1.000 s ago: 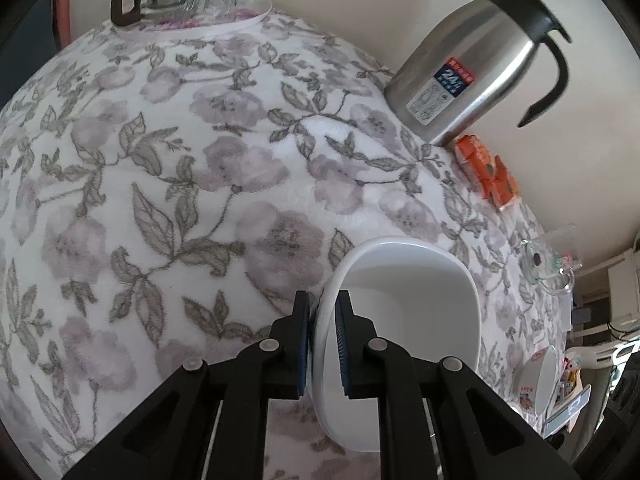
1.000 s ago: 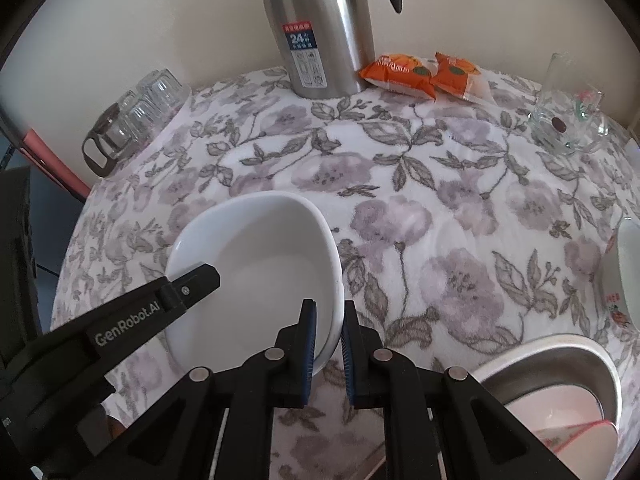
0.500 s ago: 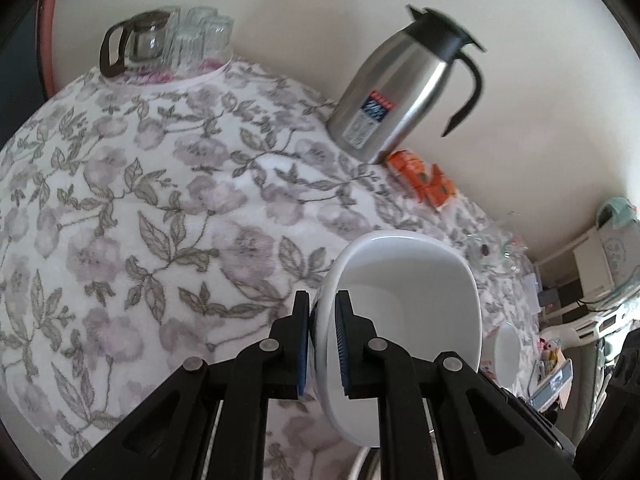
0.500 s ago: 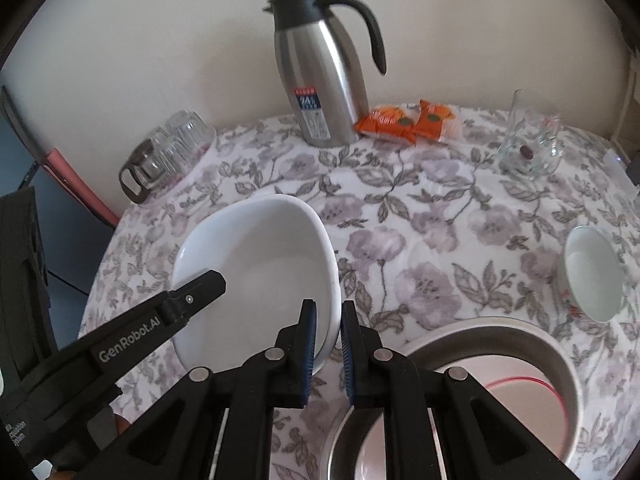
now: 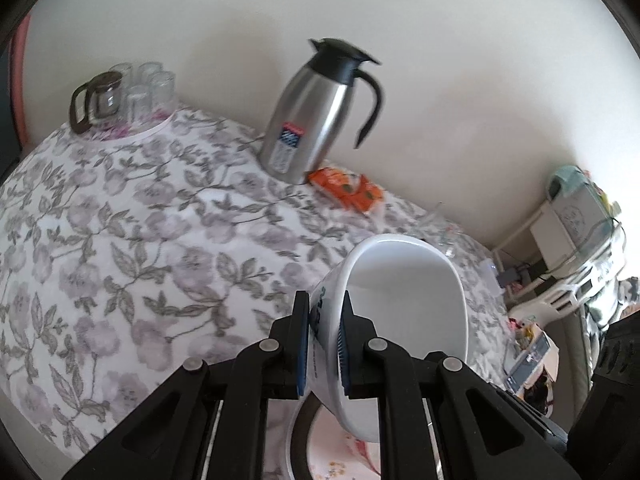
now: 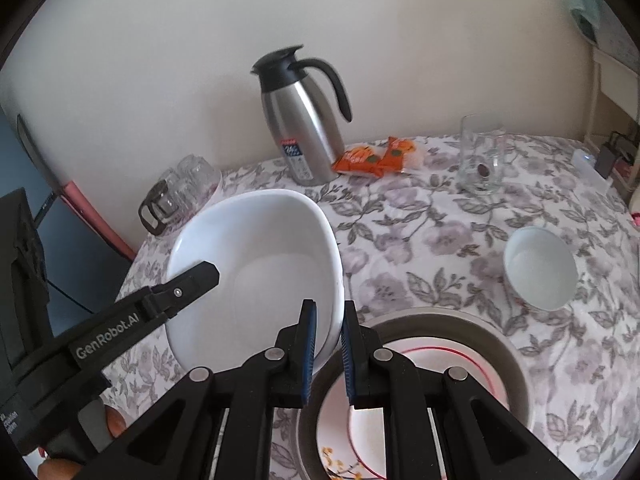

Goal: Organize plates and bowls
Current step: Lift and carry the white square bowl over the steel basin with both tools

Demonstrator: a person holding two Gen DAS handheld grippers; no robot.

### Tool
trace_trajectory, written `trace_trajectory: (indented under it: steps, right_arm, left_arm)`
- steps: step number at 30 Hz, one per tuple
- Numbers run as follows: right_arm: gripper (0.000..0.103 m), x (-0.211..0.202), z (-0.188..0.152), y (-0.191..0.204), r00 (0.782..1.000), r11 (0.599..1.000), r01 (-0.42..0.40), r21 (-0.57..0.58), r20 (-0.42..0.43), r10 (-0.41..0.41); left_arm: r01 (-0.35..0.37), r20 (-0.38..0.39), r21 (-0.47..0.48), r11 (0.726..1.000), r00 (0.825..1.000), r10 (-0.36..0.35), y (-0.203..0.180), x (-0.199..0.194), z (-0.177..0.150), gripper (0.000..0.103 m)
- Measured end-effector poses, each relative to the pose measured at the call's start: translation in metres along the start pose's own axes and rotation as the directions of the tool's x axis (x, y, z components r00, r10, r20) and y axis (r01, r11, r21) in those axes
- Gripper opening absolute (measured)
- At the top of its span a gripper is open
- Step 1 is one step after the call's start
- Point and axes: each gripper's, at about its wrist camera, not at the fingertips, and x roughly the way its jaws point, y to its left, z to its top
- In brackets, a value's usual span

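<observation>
A large white bowl [image 6: 260, 264] hangs in the air above the flowered tablecloth, tilted. My left gripper [image 5: 325, 344] is shut on its left rim and my right gripper [image 6: 329, 344] is shut on its right rim. In the left wrist view the white bowl [image 5: 404, 292] shows blue print on its outer wall. Below it stands a round metal basin [image 6: 500, 344] holding a pink plate [image 6: 424, 364] with a red ring. A small white bowl [image 6: 540, 268] sits on the cloth to the right.
A steel thermos jug [image 6: 302, 128] stands by the back wall, with orange snack packets [image 6: 372, 156] beside it. A glass mug [image 6: 482, 154] is at the back right. A glass pot and tumblers [image 6: 178, 196] are at the back left.
Both grippers have lifted the large white bowl off the cloth and carried it toward the metal basin. The basin, the pink plate and the small bowl have come into view.
</observation>
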Motion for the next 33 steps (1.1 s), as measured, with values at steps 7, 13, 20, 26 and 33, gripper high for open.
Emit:
trace_trajectory:
  steps: [7,13,20,26,33]
  right_arm:
    - [0.013,-0.029,-0.012,-0.027,0.998,1.000,-0.002,0.024,0.062,0.000]
    - [0.013,-0.045,-0.022,-0.052,0.995,0.999,0.003,0.054,0.095,-0.008]
    - [0.013,-0.061,-0.032,-0.080,0.992,0.997,0.004,0.082,0.125,-0.015]
    - [0.013,-0.065,-0.040,-0.096,0.994,0.995,0.000,0.097,0.113,-0.011]
    - [0.013,-0.058,-0.053,-0.099,0.997,0.997,0.015,0.073,0.075,-0.020]
  left_arm:
    - [0.017,0.016,0.083,0.996,1.000,-0.018,-0.036,-0.011,-0.011,0.013]
    - [0.024,0.006,0.149,0.989,1.000,-0.025,-0.064,-0.010,-0.023,0.013]
    - [0.048,-0.019,0.203,0.978,0.999,-0.045,-0.091,-0.007,-0.036,0.013]
    - [0.039,-0.037,0.244,0.969,0.999,-0.031,-0.103,-0.004,-0.046,0.013]
    - [0.036,-0.079,0.236,0.971,0.997,-0.018,-0.100,0.004,-0.058,0.013]
